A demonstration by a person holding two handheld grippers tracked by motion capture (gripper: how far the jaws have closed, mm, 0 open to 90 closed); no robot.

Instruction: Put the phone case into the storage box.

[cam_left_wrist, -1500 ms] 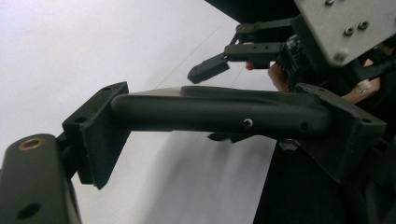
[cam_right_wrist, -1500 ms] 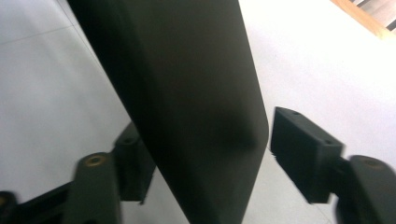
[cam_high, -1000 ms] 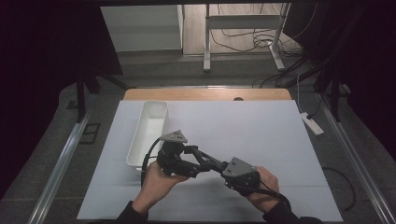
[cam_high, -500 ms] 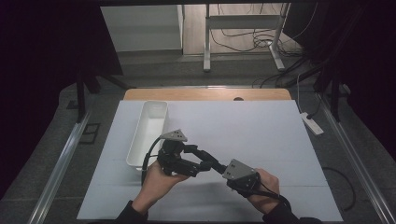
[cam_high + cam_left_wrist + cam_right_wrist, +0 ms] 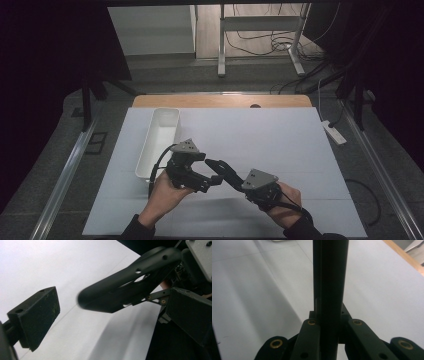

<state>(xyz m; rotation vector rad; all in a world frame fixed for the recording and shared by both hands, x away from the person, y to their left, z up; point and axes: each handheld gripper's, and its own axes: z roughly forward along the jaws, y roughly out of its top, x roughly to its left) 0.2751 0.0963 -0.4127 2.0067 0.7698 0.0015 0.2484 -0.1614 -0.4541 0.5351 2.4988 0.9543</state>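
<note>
High view: long white tray (image 5: pixel 146 145), lying lengthwise on the left part of the white table (image 5: pixel 280 145), its near end just beside the left gripper (image 5: pixel 207 171) and apart from it. Left gripper, held in the left hand (image 5: pixel 165 190) near the table's front edge, grey three-cornered plate (image 5: pixel 186 146) on top, cable looping down toward the tray's near end; jaws pointing right, standing wide apart and just now opening further. Left gripper view: two black pads (image 5: pixel 37 317) far from one another, the closed jaws of the other gripper reaching in between them from the upper right, touching neither pad as far as can be seen. Right gripper (image 5: pixel 212 164), held in the right hand (image 5: pixel 287 200) at the lower right, grey plate (image 5: pixel 259 179) on top; jaws pressed together with nothing between them, slanting up and left so that their tip sits inside the left gripper's gap. Right gripper view: the two jaws meeting as one dark upright bar over bare white table. Outward: a wooden strip (image 5: pixel 220 101) along the table's far edge; grey floor around; a white power strip (image 5: pixel 334 132) on the floor to the right; a metal frame and loose cables (image 5: pixel 260 40) beyond the table
</note>
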